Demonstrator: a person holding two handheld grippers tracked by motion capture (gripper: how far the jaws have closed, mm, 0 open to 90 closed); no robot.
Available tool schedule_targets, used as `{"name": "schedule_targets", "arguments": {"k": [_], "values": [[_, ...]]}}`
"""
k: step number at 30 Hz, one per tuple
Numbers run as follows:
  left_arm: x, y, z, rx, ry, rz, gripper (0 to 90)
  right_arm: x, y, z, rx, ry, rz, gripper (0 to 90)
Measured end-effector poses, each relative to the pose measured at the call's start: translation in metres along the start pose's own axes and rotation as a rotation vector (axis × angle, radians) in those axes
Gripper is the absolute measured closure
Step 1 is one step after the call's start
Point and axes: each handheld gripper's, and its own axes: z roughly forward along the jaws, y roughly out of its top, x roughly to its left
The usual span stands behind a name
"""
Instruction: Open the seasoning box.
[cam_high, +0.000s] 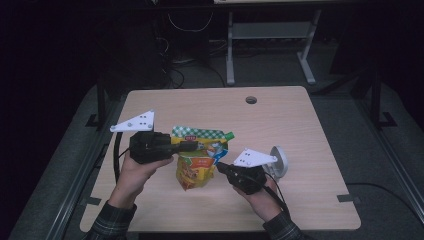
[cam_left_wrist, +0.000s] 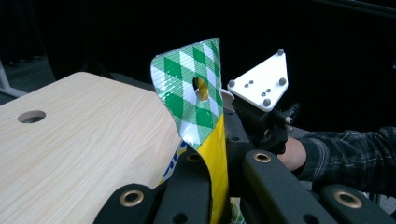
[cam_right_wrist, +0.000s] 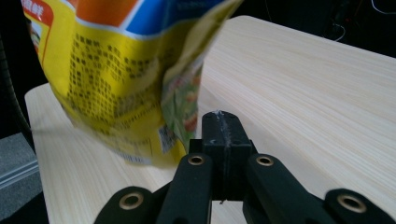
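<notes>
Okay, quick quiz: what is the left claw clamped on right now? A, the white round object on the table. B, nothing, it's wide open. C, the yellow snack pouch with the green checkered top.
C: in the left gripper view the left claw has its jaws closed on the yellow snack pouch, holding it off the table.
</notes>
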Motion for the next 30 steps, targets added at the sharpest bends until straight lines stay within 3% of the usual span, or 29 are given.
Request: {"name": "schedule_targets", "arguments": {"k": [30], "values": [[0.001,-0.001,0.016,0.006,0.0,-0.014,90.0,0.012,-0.007,0.02,-0.064,-0.022,-0.013,90.0]]}}
